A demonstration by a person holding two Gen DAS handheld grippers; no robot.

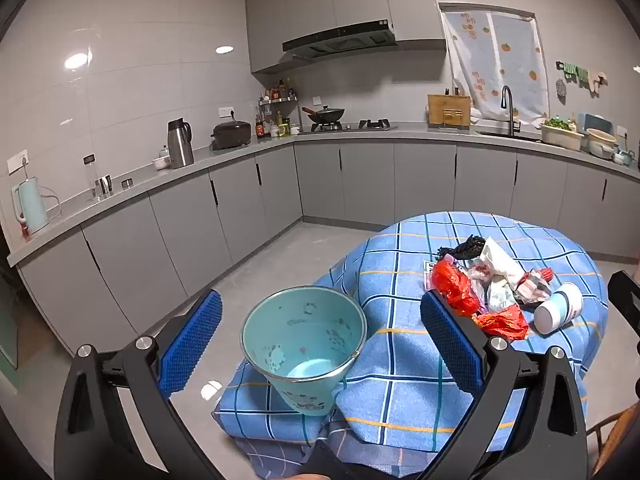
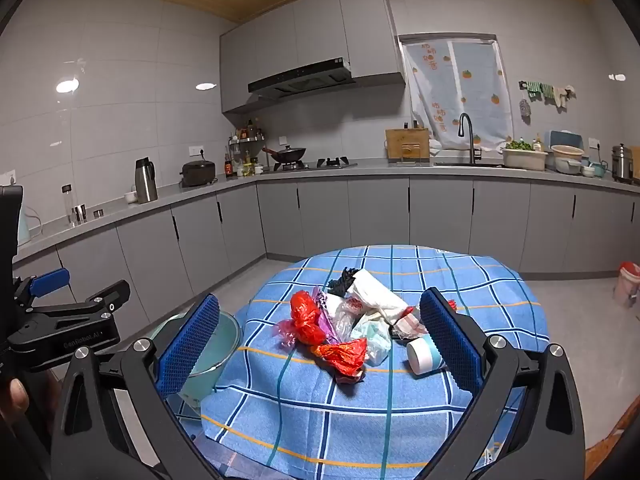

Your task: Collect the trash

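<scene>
A heap of trash (image 2: 352, 320) lies on the blue checked tablecloth (image 2: 320, 412): red plastic bags (image 2: 306, 316), crumpled white wrappers (image 2: 378, 292), a black scrap (image 2: 343, 280) and a small white-and-blue jar (image 2: 425, 354) on its side. A teal bucket (image 1: 304, 344) stands beside the table's left edge, empty inside. My left gripper (image 1: 320, 344) is open and held above the bucket, nothing between its blue pads. My right gripper (image 2: 320, 344) is open in front of the trash heap, not touching it. The trash heap (image 1: 496, 288) also shows at the right in the left wrist view.
Grey kitchen cabinets and a countertop (image 2: 360, 170) run along the walls, bearing a kettle, thermos, stove and sink. The left gripper's body (image 2: 60, 320) shows at the left of the right wrist view. A red-lidded bin (image 2: 628, 284) stands on the floor at far right.
</scene>
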